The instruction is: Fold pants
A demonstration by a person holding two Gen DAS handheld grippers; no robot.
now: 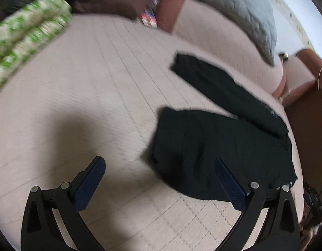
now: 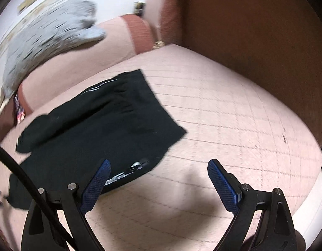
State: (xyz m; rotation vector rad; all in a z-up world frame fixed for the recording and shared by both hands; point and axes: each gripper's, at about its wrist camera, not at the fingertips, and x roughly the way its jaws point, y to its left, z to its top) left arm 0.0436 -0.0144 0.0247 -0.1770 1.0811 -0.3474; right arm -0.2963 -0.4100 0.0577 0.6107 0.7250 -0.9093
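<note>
Surface: a pale pink quilted bedcover (image 1: 87, 87), stitched in a grid, is spread over a bed; a brown wooden board (image 2: 255, 25) is seen along the far side in the right wrist view; both views are blurred.
Background items: a grey quilted blanket (image 1: 227, 6) is draped over a pink bolster (image 1: 202, 31) at the bed's far edge; a green-and-white patterned bundle (image 1: 29, 27) is lodged at the upper left of the left wrist view.
Task item: black pants (image 1: 213, 146) are laid flat on the bedcover, toward the right part of the left wrist view and the left part of the right wrist view; white lettering is noted near one edge, too blurred to be read.
Progress: two overlapping dark panels are made out, so at least a first fold is judged to be done; the shape is still long and loose, and further folds and squaring of edges are judged to remain; the exact layer count cannot be told.
Left gripper (image 1: 158, 165): jaws spread wide, nothing held; positioned above the near edge of the pants.
Right gripper (image 2: 158, 167): jaws spread wide, nothing held; positioned beside the lettered edge, mostly over bare bedcover.
Containers: none is seen; nothing is recorded as contained.
</note>
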